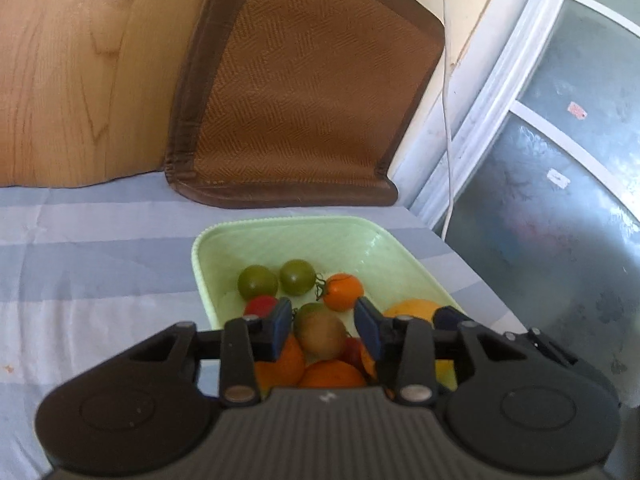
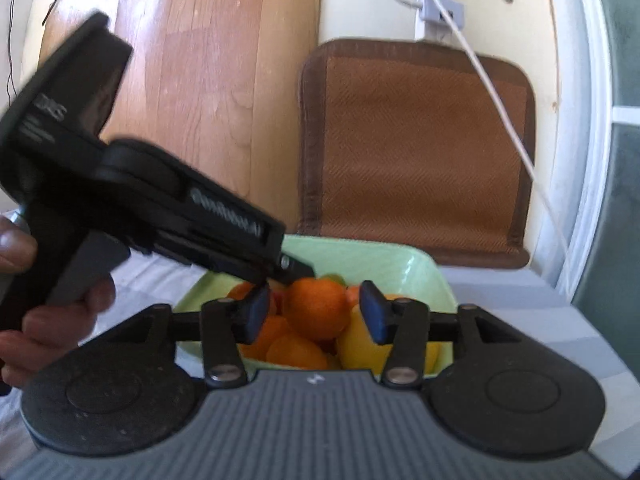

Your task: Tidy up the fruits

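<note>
your left gripper [image 1: 323,330] hangs over the near end of the pale green rectangular plastic tray [image 1: 208,240], lower centre of the left wrist view, its blue pads standing apart with nothing pressed between them; a brownish-green oval tomato [image 1: 322,330] shows in the gap, but i can't tell whether it lies under the pads or level with them. in that tray you have two round green tomatoes [image 1: 276,280], a small orange tomato with a stem [image 1: 343,291], a red one [image 1: 260,305] half hidden by the left pad, and bigger oranges [image 1: 332,374] piled closest to you

your right gripper [image 2: 314,316] is likewise part open and empty, aimed at a round orange mandarin [image 2: 316,308] on top of the heap, lower centre of its view, with a yellow lemon-like fruit [image 2: 360,344] just beside it. the tray sits on striped blue-grey bedding [image 1: 100,260], not a table, with a brown woven mat [image 1: 296,100] behind it

as i read it, you're at the picking stage: choosing a fruit, none lifted yet. next you'll want to let one gripper go first, since the left one crosses the right's view close over the tray; lower it so the pads straddle a single fruit, then close gently, as the tomatoes look soft
</note>
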`<state>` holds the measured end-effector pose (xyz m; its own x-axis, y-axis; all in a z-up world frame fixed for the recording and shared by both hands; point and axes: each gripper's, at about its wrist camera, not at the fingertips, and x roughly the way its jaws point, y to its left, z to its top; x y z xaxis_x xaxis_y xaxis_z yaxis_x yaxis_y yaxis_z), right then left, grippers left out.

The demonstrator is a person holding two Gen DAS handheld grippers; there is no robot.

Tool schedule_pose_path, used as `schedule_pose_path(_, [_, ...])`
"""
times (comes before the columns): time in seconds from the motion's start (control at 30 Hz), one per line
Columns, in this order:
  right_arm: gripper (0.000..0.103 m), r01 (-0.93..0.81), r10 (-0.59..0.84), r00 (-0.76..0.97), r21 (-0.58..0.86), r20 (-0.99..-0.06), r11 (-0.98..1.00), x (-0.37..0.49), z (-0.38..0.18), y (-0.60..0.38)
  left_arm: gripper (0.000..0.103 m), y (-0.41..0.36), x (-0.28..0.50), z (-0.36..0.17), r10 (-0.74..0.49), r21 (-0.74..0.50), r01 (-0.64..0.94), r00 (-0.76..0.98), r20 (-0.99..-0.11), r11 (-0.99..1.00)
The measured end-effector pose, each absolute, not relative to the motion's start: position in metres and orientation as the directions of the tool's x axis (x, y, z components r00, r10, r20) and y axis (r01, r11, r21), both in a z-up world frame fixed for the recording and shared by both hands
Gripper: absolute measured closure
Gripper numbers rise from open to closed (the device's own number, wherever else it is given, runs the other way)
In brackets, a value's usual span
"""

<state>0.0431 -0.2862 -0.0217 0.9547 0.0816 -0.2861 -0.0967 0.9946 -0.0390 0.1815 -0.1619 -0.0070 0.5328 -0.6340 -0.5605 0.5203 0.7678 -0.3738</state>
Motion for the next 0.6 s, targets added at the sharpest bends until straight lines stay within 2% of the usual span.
schedule_pose_path(0.13, [0.051,-0.072,0.077,0.963,0.031,-0.259,0.997,0.031,-0.017,-0.297,0.065,-0.153,0.163,0.008,-0.597,-0.327,0.505,0.595,-0.539,0.799])
schedule_pose_path(0.23, [0.051,-0.038,0.056,0.971,0.08,-0.234,0.996,0.01,-0.013,-0.3,0.056,-0.145,0.135,0.019,-0.551,-0.262,0.492,0.653,-0.52,0.83])
schedule_pose_path(0.3, [0.05,-0.019,0.047,0.972,0.123,-0.229,0.992,-0.01,-0.015,-0.3,0.056,-0.14,0.112,0.023,-0.494,-0.197,0.465,0.696,-0.521,0.863])
schedule_pose_path(0.5, [0.05,0.044,0.033,0.95,0.238,-0.312,0.97,-0.063,-0.033,-0.291,0.052,-0.131,0.042,0.018,-0.385,-0.045,0.428,0.756,-0.529,0.903])
schedule_pose_path(0.6, [0.05,0.056,0.058,0.929,0.294,-0.365,0.954,-0.078,-0.039,-0.287,0.044,-0.124,0.014,0.013,-0.352,-0.022,0.401,0.774,-0.526,0.916])
